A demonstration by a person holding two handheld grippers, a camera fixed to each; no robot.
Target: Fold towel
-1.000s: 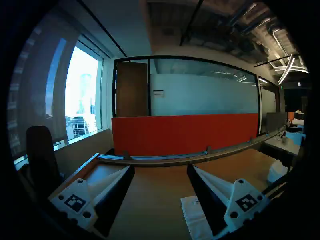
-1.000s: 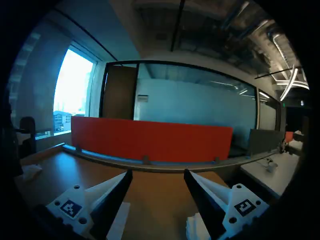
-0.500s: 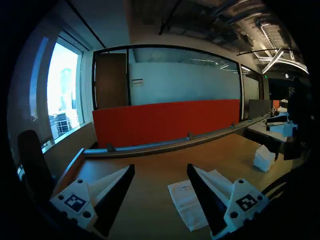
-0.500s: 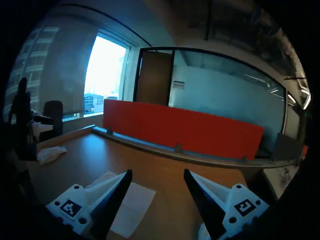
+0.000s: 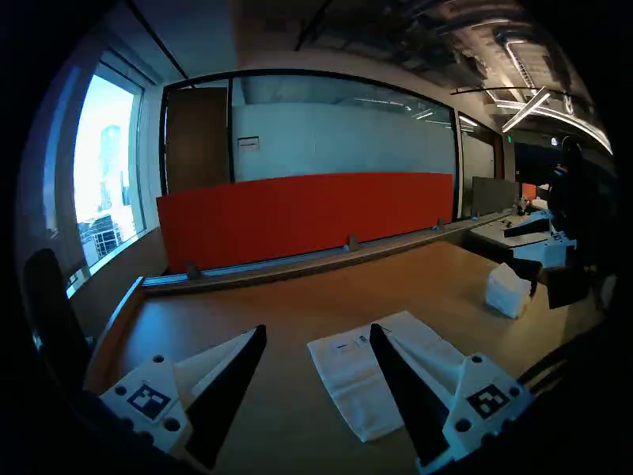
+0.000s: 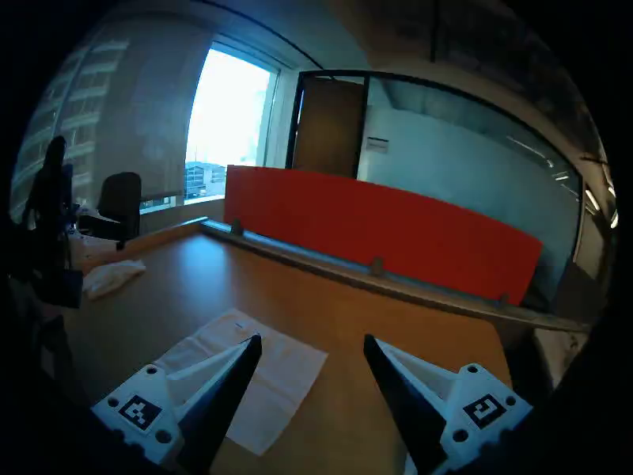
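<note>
The room is dim and looks bluish. Most light comes through the tall glass window (image 5: 107,178), left of the long red divider wall (image 5: 308,214); it glows so white that parts wash out. Above and right of the red wall, thin strip lamps (image 5: 526,111) shine on the ceiling. The brown wooden desk top (image 5: 316,305) in front of the red wall has a soft orange shine, and the flat white towel (image 5: 348,380) looks pale on it. Straight lines bend near the edges. Things far left and right of the red wall turn nearly black. The middle is sharp.

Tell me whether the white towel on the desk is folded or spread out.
Spread out: the towel lies flat on the desk as one smooth rectangle, no fold showing.
</note>
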